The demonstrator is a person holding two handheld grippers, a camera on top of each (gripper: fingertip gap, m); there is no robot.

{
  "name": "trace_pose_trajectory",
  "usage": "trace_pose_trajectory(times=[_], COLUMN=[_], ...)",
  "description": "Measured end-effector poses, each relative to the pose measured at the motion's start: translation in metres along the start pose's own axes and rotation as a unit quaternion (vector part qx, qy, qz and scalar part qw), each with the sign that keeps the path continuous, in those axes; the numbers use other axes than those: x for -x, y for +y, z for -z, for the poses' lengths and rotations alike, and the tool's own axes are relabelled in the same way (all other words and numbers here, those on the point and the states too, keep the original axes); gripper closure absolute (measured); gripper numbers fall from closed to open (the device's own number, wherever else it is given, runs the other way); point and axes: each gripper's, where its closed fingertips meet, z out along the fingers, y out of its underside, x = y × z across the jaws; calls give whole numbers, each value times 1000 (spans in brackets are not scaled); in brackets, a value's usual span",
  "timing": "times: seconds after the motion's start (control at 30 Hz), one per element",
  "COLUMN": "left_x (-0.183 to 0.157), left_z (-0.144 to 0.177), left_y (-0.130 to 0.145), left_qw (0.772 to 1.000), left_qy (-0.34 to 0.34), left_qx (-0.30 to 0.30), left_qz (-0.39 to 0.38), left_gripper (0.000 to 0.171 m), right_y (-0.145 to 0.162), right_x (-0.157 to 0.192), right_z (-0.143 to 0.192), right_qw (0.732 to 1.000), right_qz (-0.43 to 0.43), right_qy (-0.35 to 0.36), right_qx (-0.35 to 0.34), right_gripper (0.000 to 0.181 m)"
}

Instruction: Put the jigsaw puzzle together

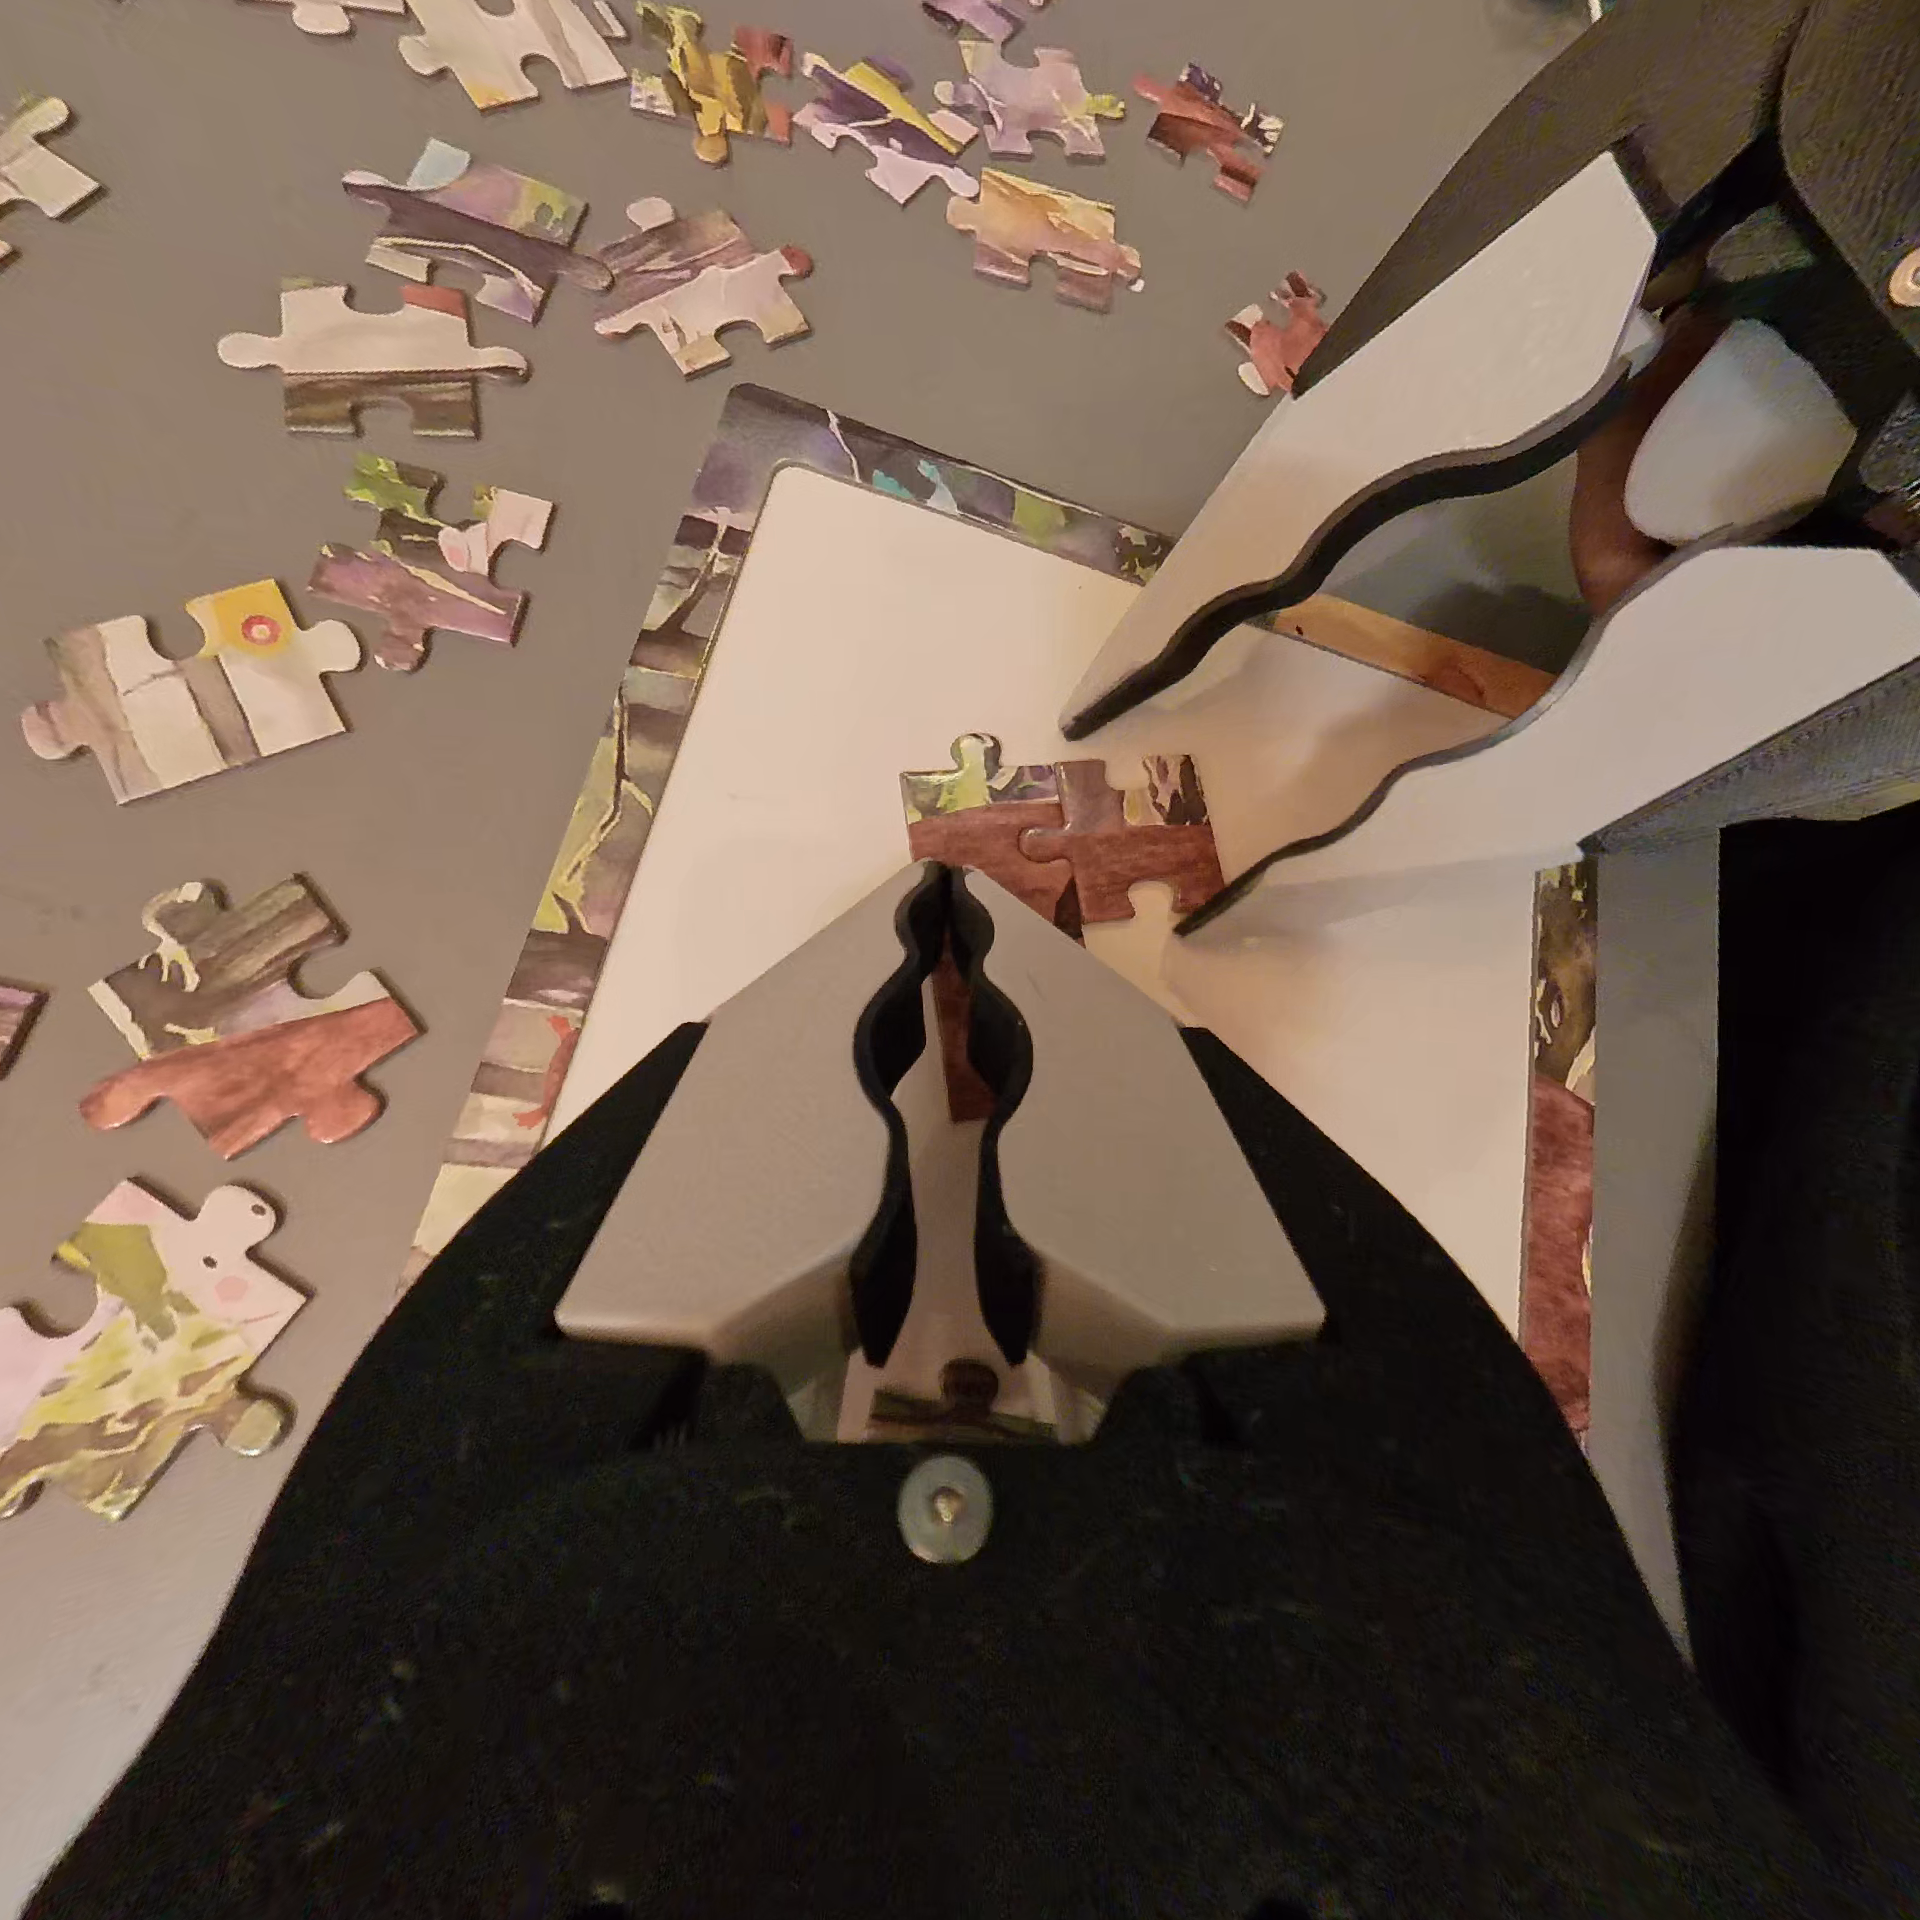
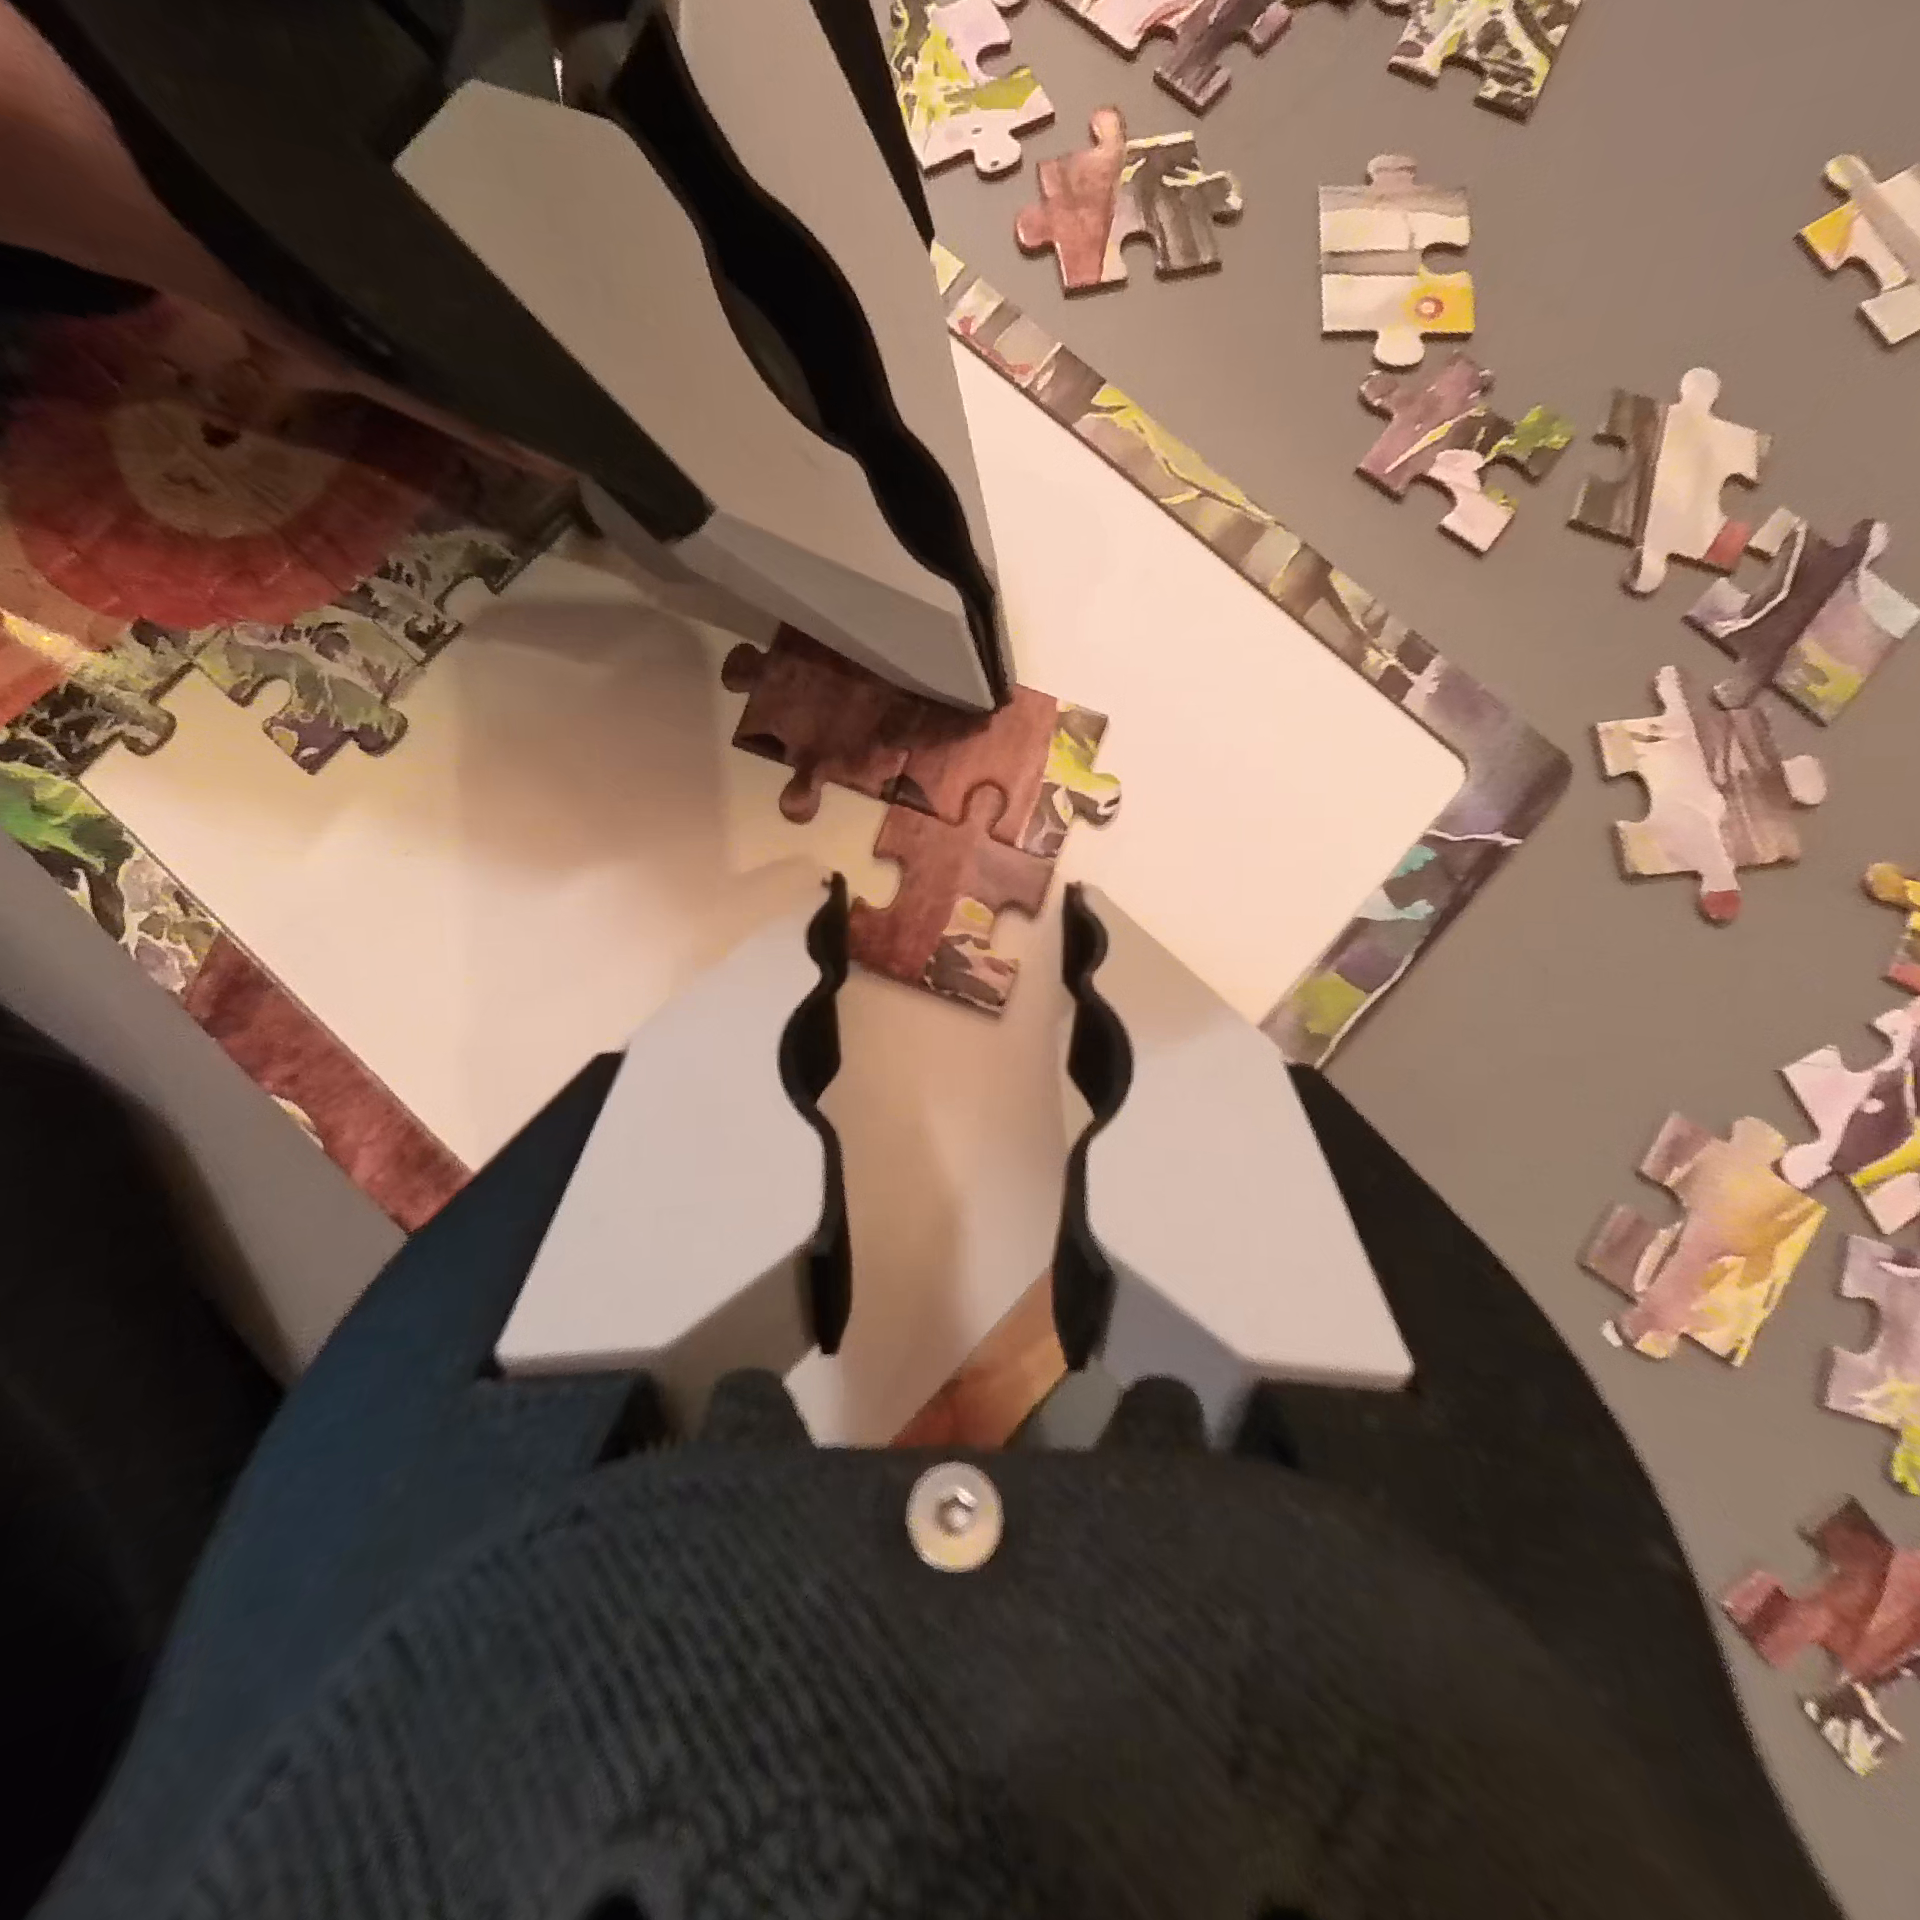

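Jigsaw pieces (image 1: 1081,831) (image 2: 966,821), three interlocked, lying flat near the middle of the tray's bare white floor (image 1: 883,623) (image 2: 1195,644), touching none of its border. Seen from the left wrist: two pieces sitting side by side across the view, one rounded knob pointing away, the third running back toward the camera beneath the fingers. Cardboard, thin, printed in streaky reddish-brown with patches of green and purple, edges cut in knobs and sockets.

Left gripper (image 1: 940,873) (image 2: 987,696) pressing down on the brown cluster with its jaws drawn together, pale wedge-shaped fingers meeting along wavy black pads. Right gripper (image 1: 1132,826) (image 2: 951,899) hovering with its jaws spread, scalloped fingertips flanking the piece nearest it; touching or not, impossible to tell.

Painted frame (image 1: 935,468) (image 2: 1496,810) with rounded inner corners bordering the tray, brushed in purple, grey and lime. Assembled section (image 2: 312,665) of green-patterned pieces already filling one side of the tray, well apart from the cluster.

Loose pieces (image 1: 416,343) (image 2: 1704,790) lying scattered face up across the matte grey table (image 1: 156,312) (image 2: 1558,416) beyond the frame.
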Motion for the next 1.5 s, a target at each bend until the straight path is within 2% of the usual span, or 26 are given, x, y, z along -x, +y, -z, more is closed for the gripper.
trace_pose_trajectory(times=[0.17, 0.33, 0.47, 0.57, 0.7, 0.83, 0.93, 1.03, 1.37, 1.43, 1.5], left_x=[0, 0, 0, 0, 0, 0, 0, 0, 0, 0, 2], left_z=[0, 0, 0, 0, 0, 0, 0, 0, 0, 0, 1], left_y=[0, 0, 0, 0, 0, 0, 0, 0, 0, -1, -3], left_qw=[1000, 1000, 1000, 1000, 1000, 1000, 1000, 1000, 1000, 1000, 1000], left_qy=[-2, -2, -3, -3, -2, -2, -2, -3, -4, -5, -11], left_qx=[0, 0, 0, 0, 0, 0, 0, 0, 0, -2, -8], left_qz=[-3, -4, -4, -4, -4, -4, -4, -4, -5, -6, -8], left_gripper=[171, 171, 171, 171, 171, 171, 171, 171, 171, 171, 171], right_y=[0, -17, -23, -17, -1, -1, 2, 2, -4, -7, -5], right_x=[-5, -18, -12, -12, -11, -7, -12, -5, -7, -21, -53], right_z=[5, 20, 26, 27, 18, 8, 3, 2, 11, 22, 40], right_qw=[1000, 997, 992, 987, 995, 998, 999, 998, 998, 998, 997], right_qz=[15, 41, 103, 144, 90, 23, 36, 42, 39, 39, 37], right_qy=[14, 48, 39, 37, -13, -53, -24, -33, -41, -16, 40], right_qx=[4, -35, -57, -57, -28, -38, -23, -17, -37, -44, -45], right_gripper=[148, 149, 148, 150, 136, 135, 147, 164, 165, 165, 165])
